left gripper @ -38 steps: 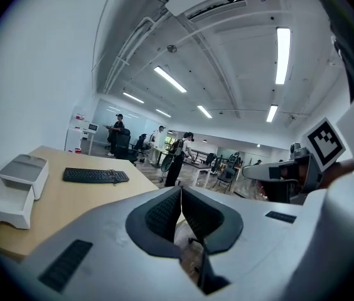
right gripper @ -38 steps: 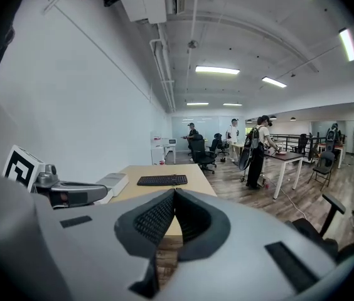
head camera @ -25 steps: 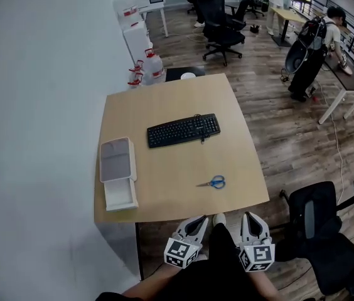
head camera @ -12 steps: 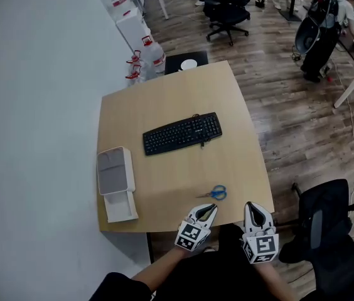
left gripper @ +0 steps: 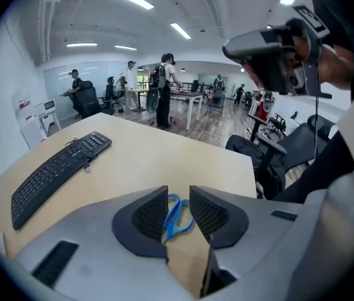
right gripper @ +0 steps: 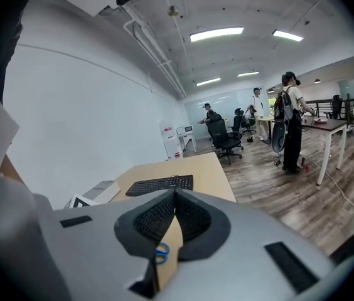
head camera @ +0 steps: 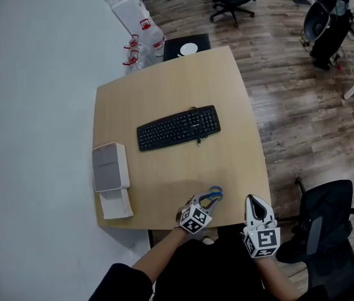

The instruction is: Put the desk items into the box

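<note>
Blue-handled scissors [head camera: 213,195] lie near the front edge of the wooden table [head camera: 164,83]. My left gripper [head camera: 202,202] points down at them. Its jaws have just been opening and now stand open, with the scissors [left gripper: 176,213] showing in the gap and the pads clear of them. My right gripper [head camera: 255,200] hovers at the table's front right corner, shut and holding nothing. A black keyboard [head camera: 178,127] lies mid-table. The open grey-and-white box [head camera: 110,167] sits at the left edge, with a white part [head camera: 115,204] in front of it.
A black office chair [head camera: 327,221] stands close on the right of the table. Beyond the far edge are a black stand with a white disc [head camera: 187,46], white cabinets and red-capped jugs [head camera: 140,49]. People work at desks far off [right gripper: 288,121].
Both grippers came forward from below the table edge. The left one dropped onto the scissors and its jaws parted. The right one stayed shut.
</note>
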`<state>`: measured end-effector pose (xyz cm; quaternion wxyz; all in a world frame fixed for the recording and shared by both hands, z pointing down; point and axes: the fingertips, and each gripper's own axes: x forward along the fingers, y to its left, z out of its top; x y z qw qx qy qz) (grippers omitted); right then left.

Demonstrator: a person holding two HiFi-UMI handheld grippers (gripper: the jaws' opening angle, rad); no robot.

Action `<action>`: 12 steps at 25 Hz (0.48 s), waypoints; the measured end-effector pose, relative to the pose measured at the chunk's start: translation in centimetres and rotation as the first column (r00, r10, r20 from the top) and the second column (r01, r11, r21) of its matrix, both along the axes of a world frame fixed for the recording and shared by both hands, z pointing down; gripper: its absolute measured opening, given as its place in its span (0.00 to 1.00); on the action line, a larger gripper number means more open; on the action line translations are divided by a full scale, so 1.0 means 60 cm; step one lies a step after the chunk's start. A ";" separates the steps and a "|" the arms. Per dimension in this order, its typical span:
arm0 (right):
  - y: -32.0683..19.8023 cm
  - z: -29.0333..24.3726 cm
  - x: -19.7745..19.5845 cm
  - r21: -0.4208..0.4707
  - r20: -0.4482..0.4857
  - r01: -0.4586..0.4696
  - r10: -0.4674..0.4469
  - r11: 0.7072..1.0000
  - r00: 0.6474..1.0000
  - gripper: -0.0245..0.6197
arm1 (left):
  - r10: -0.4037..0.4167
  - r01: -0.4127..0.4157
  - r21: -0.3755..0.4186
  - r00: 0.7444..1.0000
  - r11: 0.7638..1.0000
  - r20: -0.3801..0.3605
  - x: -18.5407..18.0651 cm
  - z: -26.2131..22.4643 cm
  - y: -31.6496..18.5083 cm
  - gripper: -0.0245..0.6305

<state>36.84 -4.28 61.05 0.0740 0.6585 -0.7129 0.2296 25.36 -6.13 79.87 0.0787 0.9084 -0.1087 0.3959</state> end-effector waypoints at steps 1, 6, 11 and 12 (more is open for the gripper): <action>-0.005 0.004 0.005 -0.004 0.003 0.004 -0.004 1.000 1.000 0.13 | 0.034 -0.034 0.007 0.999 0.999 0.026 0.004 0.014 -0.001 0.17; -0.021 0.030 0.016 -0.036 0.015 0.030 -0.030 0.999 0.999 0.13 | 0.161 -0.162 -0.007 0.973 0.987 0.167 0.012 0.082 -0.002 0.17; -0.034 0.043 0.028 -0.064 0.031 0.034 -0.032 0.997 0.999 0.13 | 0.224 -0.204 -0.100 0.941 0.974 0.253 0.012 0.128 0.007 0.20; -0.038 0.044 0.030 -0.066 0.032 0.037 -0.035 0.997 0.999 0.13 | 0.222 -0.202 -0.104 0.940 0.974 0.258 0.014 0.130 0.007 0.20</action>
